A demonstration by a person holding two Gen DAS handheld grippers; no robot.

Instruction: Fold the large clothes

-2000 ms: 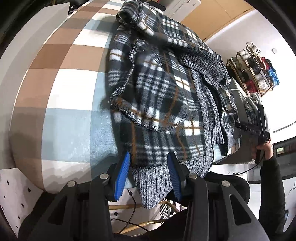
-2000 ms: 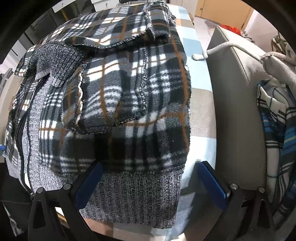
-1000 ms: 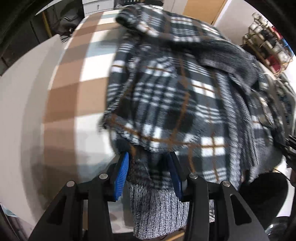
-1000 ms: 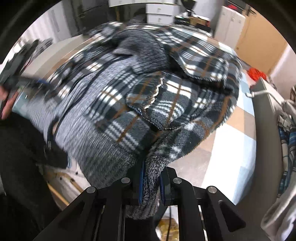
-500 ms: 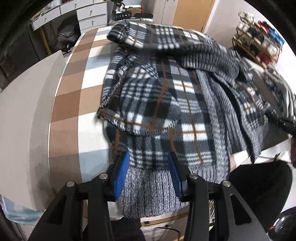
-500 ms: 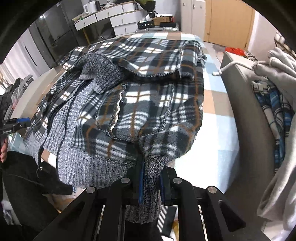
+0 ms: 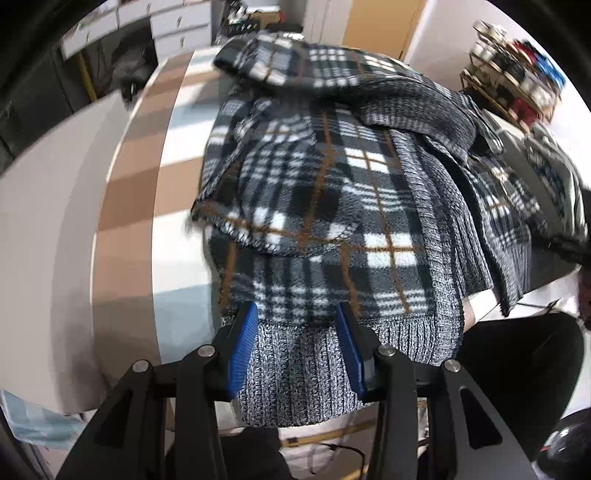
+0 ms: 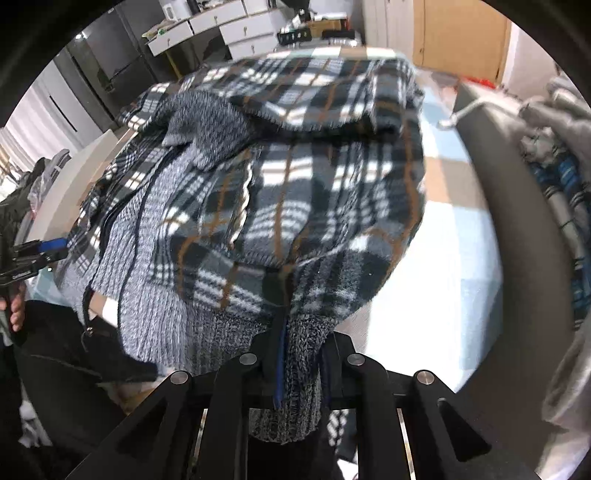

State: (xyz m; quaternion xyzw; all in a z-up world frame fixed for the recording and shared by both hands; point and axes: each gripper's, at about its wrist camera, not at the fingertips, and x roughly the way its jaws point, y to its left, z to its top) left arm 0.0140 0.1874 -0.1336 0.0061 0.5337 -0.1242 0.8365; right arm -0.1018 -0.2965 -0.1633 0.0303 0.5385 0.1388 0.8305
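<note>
- Checked cloth (image 7: 129, 192) in brown, white and pale blue is covering the bench, with drawers (image 8: 236, 26) and a wooden door (image 8: 461, 33) showing behind and a rack of small items (image 7: 517, 85) off to one side.
- Lying heaped on that bench is the plaid jacket (image 7: 314, 206), its grey knit hem (image 7: 295, 369) hanging over the near edge.
- Left tongs (image 7: 295, 347) are straddling the knit hem with the blue pads spread; cloth is lying between them, but the pads are not pressing together, so the grip reads as released.
- Right tongs (image 8: 299, 365) are clenched tight on the other corner of the same hem, the knit band bunching up between the pads.
- Judgement: the step in hand is taking hold of the bottom edge at both corners, ahead of a lengthwise fold.
- Judgement: the next move is calling for the left tongs to clamp on the hem, then both lifting together and carrying the edge toward the collar end.
- Both views are showing motion blur, so finer detail of the far end is not readable.
</note>
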